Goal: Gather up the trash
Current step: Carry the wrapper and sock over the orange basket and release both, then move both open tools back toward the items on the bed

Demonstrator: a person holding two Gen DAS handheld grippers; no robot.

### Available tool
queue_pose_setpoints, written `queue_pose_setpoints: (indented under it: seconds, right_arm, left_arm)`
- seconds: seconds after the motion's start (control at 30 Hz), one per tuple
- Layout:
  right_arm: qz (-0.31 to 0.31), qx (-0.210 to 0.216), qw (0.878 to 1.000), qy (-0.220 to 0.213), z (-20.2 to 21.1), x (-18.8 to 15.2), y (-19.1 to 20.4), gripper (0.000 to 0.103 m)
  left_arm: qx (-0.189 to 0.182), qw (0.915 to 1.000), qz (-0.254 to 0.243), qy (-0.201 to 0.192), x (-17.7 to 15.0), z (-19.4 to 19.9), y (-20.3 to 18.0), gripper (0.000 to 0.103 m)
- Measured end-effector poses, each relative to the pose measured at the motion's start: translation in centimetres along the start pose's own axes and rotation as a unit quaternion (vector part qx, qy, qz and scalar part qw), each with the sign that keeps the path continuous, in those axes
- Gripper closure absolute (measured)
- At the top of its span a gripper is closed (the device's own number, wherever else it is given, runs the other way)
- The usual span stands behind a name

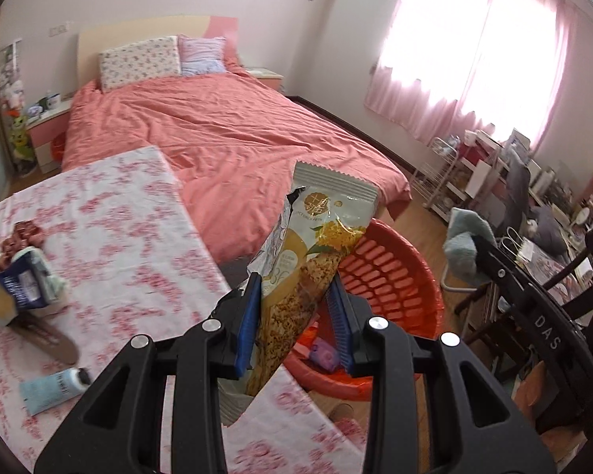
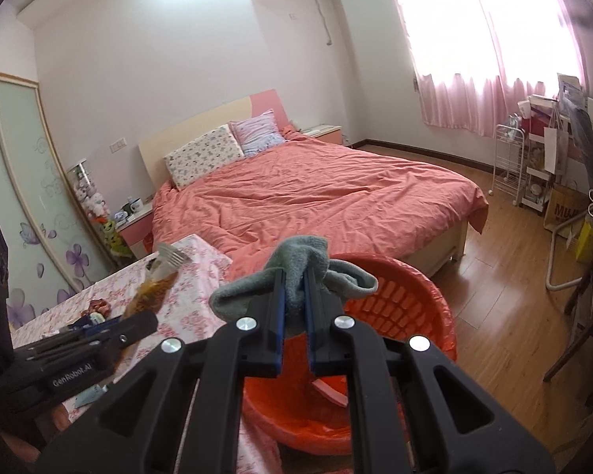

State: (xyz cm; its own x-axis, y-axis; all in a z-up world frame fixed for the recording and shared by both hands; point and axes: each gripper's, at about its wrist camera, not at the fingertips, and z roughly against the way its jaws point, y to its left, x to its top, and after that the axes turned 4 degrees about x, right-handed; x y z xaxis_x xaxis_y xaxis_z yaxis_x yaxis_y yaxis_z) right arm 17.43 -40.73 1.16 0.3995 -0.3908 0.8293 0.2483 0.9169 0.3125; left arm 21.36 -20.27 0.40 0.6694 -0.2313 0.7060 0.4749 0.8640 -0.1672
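My left gripper [image 1: 294, 288] is shut on an empty snack bar wrapper [image 1: 316, 237], held upright at the table's edge, just left of the red bin [image 1: 399, 272]. The wrapper and left gripper also show in the right wrist view [image 2: 154, 288]. My right gripper [image 2: 294, 288] is shut on a grey-green cloth [image 2: 300, 264] and holds it above the near rim of the red bin [image 2: 407, 296]. The cloth and right gripper show in the left wrist view [image 1: 462, 245]. Small pink scraps [image 1: 322, 355] lie in the bin's bottom.
The table [image 1: 130, 213] has a pink floral cloth. On it lie a blue tube [image 1: 53, 389], a brown flat item [image 1: 47, 335] and a pile of packets [image 1: 19, 280]. A bed [image 1: 225, 126] stands behind. Chairs and cluttered shelves [image 1: 533, 237] are at the right.
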Motion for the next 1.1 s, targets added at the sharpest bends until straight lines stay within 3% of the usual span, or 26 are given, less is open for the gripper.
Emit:
queue_pose_setpoints:
  seconds: [0.27,0.43,0.63,0.83,1.1]
  right_arm:
    - [-0.037,-0.003,0.999,0.011,-2.9,0.1,-3.4,0.088]
    - [-0.045,-0.008,0.999,0.019,-4.3,-0.3,-3.8,0.066]
    - [-0.039,-0.020,0.999,0.020,-4.1,-0.9,-3.4,0.059]
    - [-0.007,-0.023,1.000,0.019,-3.4,-1.2,-1.2,0.055]
    - [0.044,0.012,0.998,0.050,-3.5,-3.4,5.1,0.055]
  left_arm:
    - [-0.014,0.9993,-0.006,0.033,0.6,-3.9,-2.4,0.064]
    - [-0.004,0.9989,0.007,0.046,0.4,-4.4,-1.7,0.045]
    - [0.017,0.9983,0.017,0.053,0.0,-4.0,-0.6,0.042]
    - [0.051,0.9977,0.015,0.041,-0.7,-2.3,1.3,0.041]
    - [0.128,0.9914,0.024,0.011,-3.0,2.4,7.9,0.038]
